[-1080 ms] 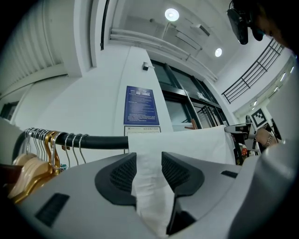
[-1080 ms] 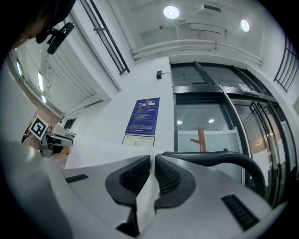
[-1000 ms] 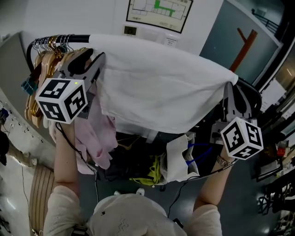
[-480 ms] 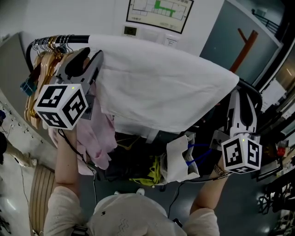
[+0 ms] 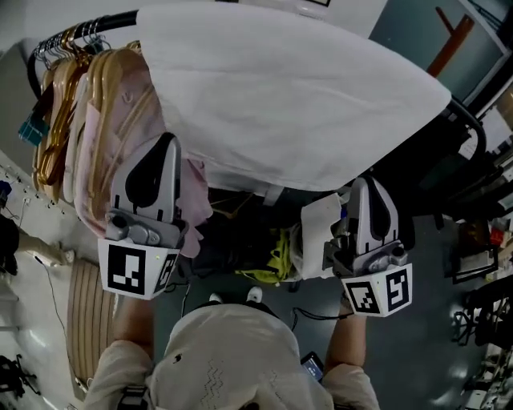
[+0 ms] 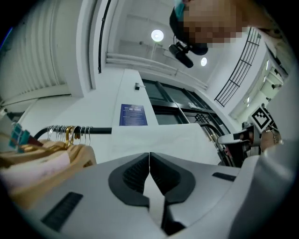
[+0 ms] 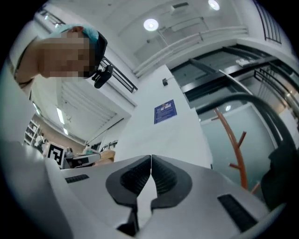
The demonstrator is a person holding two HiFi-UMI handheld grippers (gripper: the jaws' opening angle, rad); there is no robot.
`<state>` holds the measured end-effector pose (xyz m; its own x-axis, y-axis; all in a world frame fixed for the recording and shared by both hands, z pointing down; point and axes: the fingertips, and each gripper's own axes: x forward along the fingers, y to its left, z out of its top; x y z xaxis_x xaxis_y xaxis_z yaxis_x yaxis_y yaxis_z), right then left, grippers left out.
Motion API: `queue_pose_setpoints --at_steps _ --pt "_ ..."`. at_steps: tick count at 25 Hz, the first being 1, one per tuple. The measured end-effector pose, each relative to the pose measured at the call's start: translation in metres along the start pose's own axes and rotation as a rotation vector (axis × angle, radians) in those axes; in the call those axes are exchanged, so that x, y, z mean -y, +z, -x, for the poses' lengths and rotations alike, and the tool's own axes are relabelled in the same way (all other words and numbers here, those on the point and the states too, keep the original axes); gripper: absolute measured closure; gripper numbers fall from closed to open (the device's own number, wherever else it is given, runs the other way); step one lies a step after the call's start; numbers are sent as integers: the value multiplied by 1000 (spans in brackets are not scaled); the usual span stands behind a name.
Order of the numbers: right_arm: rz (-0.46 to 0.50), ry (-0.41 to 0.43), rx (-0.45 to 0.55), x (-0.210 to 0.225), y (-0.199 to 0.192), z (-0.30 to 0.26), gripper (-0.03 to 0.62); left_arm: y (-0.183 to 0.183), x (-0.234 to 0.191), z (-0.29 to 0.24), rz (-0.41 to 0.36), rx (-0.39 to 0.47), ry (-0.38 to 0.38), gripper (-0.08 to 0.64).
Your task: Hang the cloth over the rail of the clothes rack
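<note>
The white cloth (image 5: 296,104) lies draped over the black rail (image 5: 104,24) of the clothes rack and hangs down on the near side. In the left gripper view the cloth (image 6: 163,142) spreads beyond the jaws, and the rail (image 6: 100,130) runs out from its left edge. My left gripper (image 5: 168,144) sits below the cloth's left part, in front of pink garments. Its jaws have just been closing and now stand shut with nothing between them (image 6: 149,156). My right gripper (image 5: 365,184) hangs under the cloth's lower right edge, apart from it. Its jaws have also just been closing and are shut and empty (image 7: 151,161).
Wooden hangers (image 5: 68,104) with pink garments (image 5: 120,136) crowd the rail's left end. Under the cloth hang a white bag (image 5: 317,236) and a yellow-green item (image 5: 276,264). A brown coat stand (image 5: 449,36) rises at the back right. A black frame (image 5: 473,128) curves down at the right.
Both grippers have dropped down and away from the cloth. The right one has left the cloth's right corner; the left one's jaws have gone from open to shut. The cloth stays on the rail.
</note>
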<state>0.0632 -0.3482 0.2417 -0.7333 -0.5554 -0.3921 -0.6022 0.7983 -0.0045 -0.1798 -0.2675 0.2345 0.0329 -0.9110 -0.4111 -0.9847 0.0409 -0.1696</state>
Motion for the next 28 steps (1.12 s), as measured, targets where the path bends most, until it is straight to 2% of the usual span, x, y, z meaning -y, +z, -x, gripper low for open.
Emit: queue_pose_setpoints --at_steps 2,5,10,12,15,17,21,28 --pt "-36 7 -63 -16 -36 15 574 -27 14 25 68 -32 -23 548" --pt "-30 31 -132 -40 -76 27 574 -63 28 48 140 -106 -52 548" --pt "-54 99 -261 -92 -140 44 574 -104 53 82 168 -179 -108 548" --pt "-75 87 -306 -108 -166 56 574 -117 65 99 175 -201 -126 548" --pt "-144 64 -374 -134 -196 81 574 -142 83 135 220 -284 -159 548" --pt "-147 56 -390 -145 -207 91 574 -152 93 150 238 -306 -184 548" --pt "-102 60 -369 -157 -207 99 574 -157 115 159 227 -304 -203 548" --pt "-74 144 -377 -171 -193 108 574 -154 149 159 239 -293 -243 548"
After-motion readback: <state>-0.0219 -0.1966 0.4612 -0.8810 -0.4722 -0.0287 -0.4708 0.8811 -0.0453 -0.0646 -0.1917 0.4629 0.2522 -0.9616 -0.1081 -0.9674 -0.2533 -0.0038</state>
